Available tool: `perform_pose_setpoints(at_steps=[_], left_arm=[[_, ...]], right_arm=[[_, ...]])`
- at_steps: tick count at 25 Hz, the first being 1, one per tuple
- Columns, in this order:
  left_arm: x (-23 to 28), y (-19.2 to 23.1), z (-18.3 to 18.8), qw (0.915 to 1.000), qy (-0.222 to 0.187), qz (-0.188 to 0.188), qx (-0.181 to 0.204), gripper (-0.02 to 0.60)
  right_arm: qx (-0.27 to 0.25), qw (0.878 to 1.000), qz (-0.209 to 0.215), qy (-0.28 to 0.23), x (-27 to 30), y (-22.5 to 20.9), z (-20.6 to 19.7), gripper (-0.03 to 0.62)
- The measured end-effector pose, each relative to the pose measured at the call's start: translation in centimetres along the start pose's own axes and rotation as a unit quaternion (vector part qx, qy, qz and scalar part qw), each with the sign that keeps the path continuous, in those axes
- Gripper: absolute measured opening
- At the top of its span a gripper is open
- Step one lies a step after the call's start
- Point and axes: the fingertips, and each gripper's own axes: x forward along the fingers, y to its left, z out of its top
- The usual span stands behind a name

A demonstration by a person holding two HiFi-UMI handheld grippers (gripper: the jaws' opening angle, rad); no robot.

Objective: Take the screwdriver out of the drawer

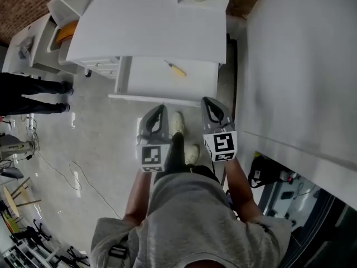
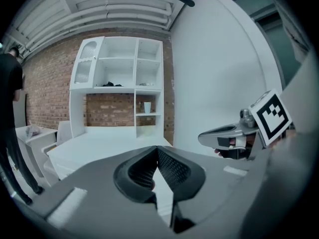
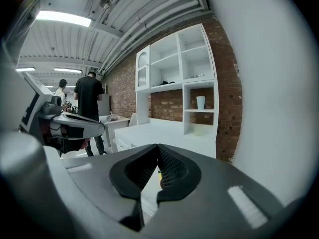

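Note:
In the head view a white drawer stands pulled open under the white desk. A screwdriver with a yellow handle lies inside it, towards the back right. My left gripper and right gripper hover side by side just in front of the drawer's front edge, both pointing at it. The jaws of each are shut with nothing between them, as seen on the left gripper and the right gripper. A sliver of the yellow screwdriver shows just under the right jaw tips.
A white desk top overhangs the drawer's back. A tall white panel runs along the right. A person in black stands at the left by other white furniture. Cables lie on the glossy floor. A white shelf unit stands against the brick wall.

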Motion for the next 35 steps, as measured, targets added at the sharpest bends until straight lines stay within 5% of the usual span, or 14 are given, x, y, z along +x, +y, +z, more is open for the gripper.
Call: perform_pose_setpoints(at_steps=[16,32,35], left_arm=[[13.7,9.6,-10.2,0.9941,0.098,-0.005,-0.047,0.012],[20.0,12.7,-16.3,0.9882,0.131,-0.006,-0.080,0.012],[20.2,13.0,-16.9,0.9874,0.135,-0.007,-0.082,0.012]], right_arm=[[0.018,0.992,0.047,0.117,19.1,-1.9,-8.7,0.003],[-0.003,0.976,0.074,0.203,27.6,-2.9,-15.8,0.005],[-0.014,0.970,0.088,0.225,28.9,-2.7,-16.9,0.057]])
